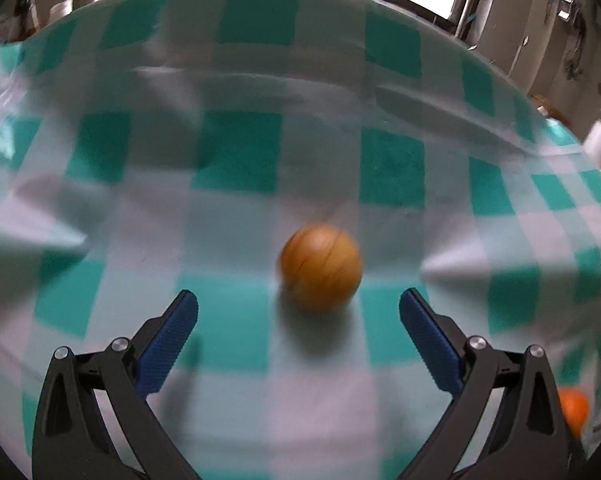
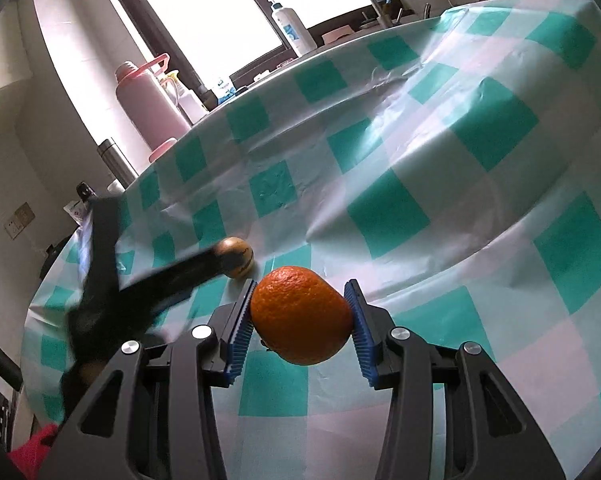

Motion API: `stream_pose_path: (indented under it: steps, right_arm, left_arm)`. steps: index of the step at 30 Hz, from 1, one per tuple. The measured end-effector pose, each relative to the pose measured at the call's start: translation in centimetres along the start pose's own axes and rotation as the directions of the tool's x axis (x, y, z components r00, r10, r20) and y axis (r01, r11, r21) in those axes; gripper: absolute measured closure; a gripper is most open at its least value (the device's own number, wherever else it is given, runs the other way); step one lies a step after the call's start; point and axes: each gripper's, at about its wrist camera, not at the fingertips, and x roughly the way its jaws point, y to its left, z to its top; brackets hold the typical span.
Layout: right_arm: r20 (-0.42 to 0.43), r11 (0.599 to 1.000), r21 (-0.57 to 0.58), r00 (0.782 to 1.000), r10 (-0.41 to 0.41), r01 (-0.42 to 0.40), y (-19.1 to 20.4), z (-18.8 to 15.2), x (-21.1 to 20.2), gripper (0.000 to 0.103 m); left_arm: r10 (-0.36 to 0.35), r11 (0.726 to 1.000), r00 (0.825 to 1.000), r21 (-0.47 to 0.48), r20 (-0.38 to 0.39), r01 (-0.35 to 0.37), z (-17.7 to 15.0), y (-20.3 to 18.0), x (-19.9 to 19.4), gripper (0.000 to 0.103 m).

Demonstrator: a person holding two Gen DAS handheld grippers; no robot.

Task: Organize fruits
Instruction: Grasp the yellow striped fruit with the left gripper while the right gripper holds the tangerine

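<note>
**Ana:** Fruits are sitting in two places right now. The orange is being squeezed between the blue pads of the right gripper, and it seems to be hanging clear of the checked tablecloth rather than resting on it.

**Ben:** And the brownish one?

**Ana:** The tan round fruit is lying loose on the cloth, just beyond the left gripper and slightly right of its centre line. Those jaws are standing wide apart with nothing between them, neither pad touching it.

**Ben:** Why so wide?

**Ana:** My guess is that the person is lining up to straddle it, so the pads can close on both sides of something that could easily roll. The left-wrist view is blurring, which fits a hand in motion.

**Ben:** Does the right camera show that too?

**Ana:** Yes, at the left, a smeared dark shape that looks like the left gripper is reaching over the tan fruit. The orange is being gripped across its middle, probably so it is not slipping while the other hand is working.

**Ben:** Where are they going?

**Ana:** I cannot tell; no bowl or tray is showing. Only bottles are standing beyond the table's far edge.
</note>
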Motion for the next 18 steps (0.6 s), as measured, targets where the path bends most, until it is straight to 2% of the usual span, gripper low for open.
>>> stream_pose_path:
  steps: [2,4,6,7,9,15,18]
  right_arm:
    - [0.001,1.0,0.0,1.0,0.004,-0.004,0.0,0.0,0.0,0.059]
    - [0.004,1.0,-0.002,1.0,0.011,-0.011,0.0,0.0,0.0,0.059]
    - [0.004,1.0,-0.002,1.0,0.013,-0.013,0.0,0.0,0.0,0.059]
    - [0.005,1.0,-0.001,1.0,0.013,-0.013,0.0,0.0,0.0,0.059]
    - [0.007,1.0,0.0,1.0,0.016,-0.016,-0.1,0.0,-0.1,0.059]
    - [0.007,1.0,0.008,1.0,0.012,-0.012,-0.1,-0.1,0.0,0.059]
    - [0.011,1.0,0.011,1.0,0.011,-0.012,-0.1,-0.1,0.0,0.059]
  left_arm:
    - [0.067,0.998,0.997,0.023,-0.026,-0.066,0.9,-1.3,1.6,0.002]
    - [0.101,0.994,0.994,0.032,-0.038,-0.1,1.3,-1.7,2.4,0.009]
    - [0.103,0.994,0.994,0.041,-0.047,-0.101,1.2,-1.5,2.8,0.046]
    - [0.094,0.994,0.995,0.065,-0.027,-0.092,0.9,-1.4,2.4,0.057]
    - [0.043,0.995,0.999,0.088,-0.019,-0.041,0.1,-0.7,1.4,0.058]
    - [-0.093,0.996,0.995,-0.009,0.031,0.093,-3.5,6.0,-4.9,0.058]
    - [-0.104,0.993,0.99,-0.044,0.094,0.109,-5.5,9.6,-8.3,0.058]
